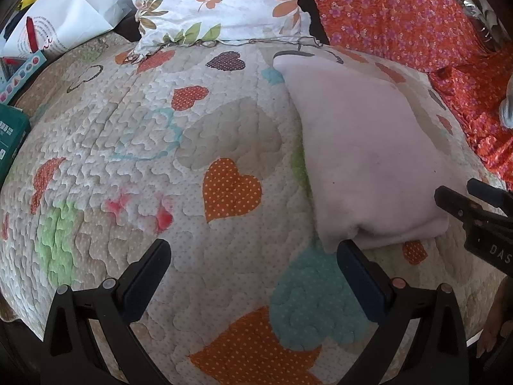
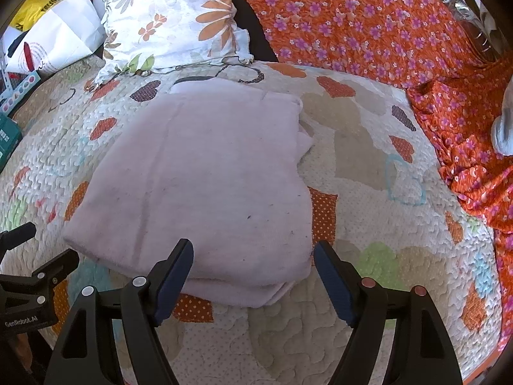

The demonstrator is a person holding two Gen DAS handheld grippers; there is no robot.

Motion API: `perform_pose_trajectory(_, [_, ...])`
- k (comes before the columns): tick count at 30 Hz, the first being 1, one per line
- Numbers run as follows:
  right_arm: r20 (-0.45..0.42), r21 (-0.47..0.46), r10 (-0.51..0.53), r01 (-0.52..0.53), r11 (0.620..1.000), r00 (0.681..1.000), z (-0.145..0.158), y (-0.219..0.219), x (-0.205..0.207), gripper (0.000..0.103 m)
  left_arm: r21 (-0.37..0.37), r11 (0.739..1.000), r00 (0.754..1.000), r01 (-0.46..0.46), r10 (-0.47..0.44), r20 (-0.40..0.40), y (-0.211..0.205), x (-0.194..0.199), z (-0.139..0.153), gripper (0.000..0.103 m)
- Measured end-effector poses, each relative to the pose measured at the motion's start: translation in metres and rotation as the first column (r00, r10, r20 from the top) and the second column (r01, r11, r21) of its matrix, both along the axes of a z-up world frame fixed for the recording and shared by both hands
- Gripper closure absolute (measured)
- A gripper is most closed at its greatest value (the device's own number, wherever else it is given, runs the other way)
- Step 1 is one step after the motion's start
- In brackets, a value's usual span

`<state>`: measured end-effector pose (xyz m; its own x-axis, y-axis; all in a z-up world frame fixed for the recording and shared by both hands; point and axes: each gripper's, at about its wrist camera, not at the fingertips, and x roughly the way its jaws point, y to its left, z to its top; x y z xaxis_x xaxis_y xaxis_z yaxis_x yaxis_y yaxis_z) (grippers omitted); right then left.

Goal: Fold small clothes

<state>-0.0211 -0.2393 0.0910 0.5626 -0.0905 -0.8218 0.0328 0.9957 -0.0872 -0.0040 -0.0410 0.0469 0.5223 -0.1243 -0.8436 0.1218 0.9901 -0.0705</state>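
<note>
Bed scene, both wrist views. A folded pale pink garment [image 2: 205, 186] lies flat on a quilted bedspread [image 1: 134, 147] printed with hearts in orange, teal, green and beige. The garment is stacked in several layers, whose edges show along its near side in the right wrist view.

The right gripper [image 2: 253, 263] hovers at that near edge with its fingers [image 2: 174, 276] spread wide and empty; the left finger overlaps the garment's edge in the picture, the right finger stands just off its near right corner. Whether either finger touches the cloth cannot be told.

The left gripper [image 1: 253, 263] is over bare bedspread just beside the garment's left near corner. Its fingers [image 1: 359, 276] are likewise spread wide and hold nothing; the right one lies close to that corner.

Each gripper appears at the margin of the other's view: the right at the right edge of the left wrist view, the left at the lower left of the right wrist view.

At the head of the bed rests a white pillow [image 1: 218, 3] with orange and grey flowers. An orange cloth [image 2: 368, 29] with purple flowers covers the right side of the bed. A white paper bag [image 1: 64, 16] and a teal box [image 1: 11, 138] sit at the far left.
</note>
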Motion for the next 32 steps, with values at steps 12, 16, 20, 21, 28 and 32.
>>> perform_pose_trajectory(12, [0.015, -0.038, 0.022, -0.021, 0.999, 1.000, 0.002, 0.008, -0.003, 0.020, -0.024, 1.000, 1.000, -0.003, 0.003, -0.027, 0.002, 0.002, -0.002, 0.000])
perform_pose_trajectory(16, [0.021, -0.055, 0.028, -0.027, 0.998, 0.999, 0.001, 0.011, -0.004, 0.020, -0.023, 1.000, 1.000, -0.006, 0.005, -0.026, 0.003, 0.002, -0.002, 0.000])
perform_pose_trajectory(20, [0.021, -0.079, 0.036, -0.034, 0.996, 0.999, 0.000, 0.015, -0.005, 0.019, -0.026, 1.000, 1.000, -0.005, 0.004, -0.022, 0.003, 0.001, -0.002, 0.000])
perform_pose_trajectory(21, [0.022, -0.081, 0.039, -0.037, 0.996, 0.999, 0.001, 0.016, -0.005, 0.019, -0.026, 1.000, 1.000, -0.006, 0.005, -0.024, 0.003, 0.001, -0.002, 0.000])
perform_pose_trajectory(28, [0.037, -0.098, 0.054, -0.050, 0.994, 0.998, 0.005, 0.020, -0.008, 0.017, -0.028, 0.999, 0.998, -0.017, 0.016, -0.053, 0.003, 0.003, -0.009, 0.000])
perform_pose_trajectory(32, [0.029, -0.104, 0.061, -0.058, 0.993, 0.998, 0.003, 0.024, -0.008, 0.017, -0.025, 1.000, 0.999, -0.005, 0.004, -0.046, 0.002, 0.001, -0.009, 0.000])
